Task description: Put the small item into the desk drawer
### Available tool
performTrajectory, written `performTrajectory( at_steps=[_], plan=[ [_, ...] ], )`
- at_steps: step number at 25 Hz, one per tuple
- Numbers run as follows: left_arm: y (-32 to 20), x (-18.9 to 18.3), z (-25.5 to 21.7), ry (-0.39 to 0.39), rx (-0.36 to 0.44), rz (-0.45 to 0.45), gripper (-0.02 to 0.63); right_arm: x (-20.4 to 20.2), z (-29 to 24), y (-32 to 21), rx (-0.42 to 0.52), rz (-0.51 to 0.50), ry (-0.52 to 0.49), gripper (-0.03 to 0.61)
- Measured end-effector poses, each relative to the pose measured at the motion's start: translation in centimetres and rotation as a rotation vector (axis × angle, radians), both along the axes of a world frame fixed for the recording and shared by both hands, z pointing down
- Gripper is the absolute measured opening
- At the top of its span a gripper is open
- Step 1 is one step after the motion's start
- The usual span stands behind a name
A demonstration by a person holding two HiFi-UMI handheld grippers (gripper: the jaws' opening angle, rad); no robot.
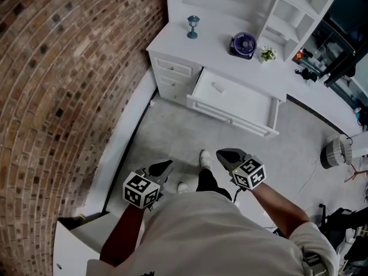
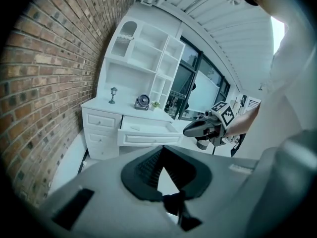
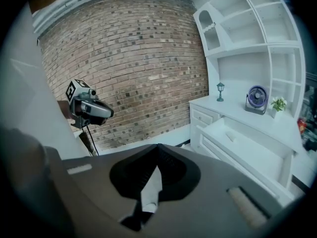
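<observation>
White-painted table (image 1: 215,48) with a shelved hutch stands at the far side, next to a rough red-brown brick wall (image 1: 63,68). Floor (image 1: 167,131) is matt grey.

The table's wide drawer (image 1: 247,103) is pulled out; inside it is smooth and white. Small item (image 1: 217,87), a short pale oblong, lies flat on the drawer bottom in the far-left part, apart from the walls.

On the table top:
- a small blue-grey lantern-shaped figure (image 1: 193,26)
- a round purple fan (image 1: 244,44)
- a tiny potted plant (image 1: 267,54)

Left hand-held gripper (image 1: 163,167) and right hand-held gripper (image 1: 229,154) have dark ribbed pads. Each carries a cube of black-and-white square markers. Both hover on the near side, well apart from the drawer. On each, the jaws are together with nothing between them.
</observation>
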State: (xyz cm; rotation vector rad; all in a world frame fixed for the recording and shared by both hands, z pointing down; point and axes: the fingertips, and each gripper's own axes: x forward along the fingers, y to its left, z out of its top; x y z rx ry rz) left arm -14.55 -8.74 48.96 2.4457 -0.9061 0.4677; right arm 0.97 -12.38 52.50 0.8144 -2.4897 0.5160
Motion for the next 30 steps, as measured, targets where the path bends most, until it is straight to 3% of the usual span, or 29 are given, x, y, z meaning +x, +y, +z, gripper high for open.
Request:
performTrajectory(
  at_steps=[10, 30],
  plan=[
    [2.2, 0.7, -0.3, 0.014, 0.016, 0.029, 0.006, 0.2, -2.1, 2.5, 0.041, 0.015, -0.006, 0.012],
    [3.2, -0.8, 0.2, 0.024, 0.003, -0.012, 0.006, -1.7, -2.3, 3.4, 0.065, -0.043, 0.001, 0.012]
  ],
)
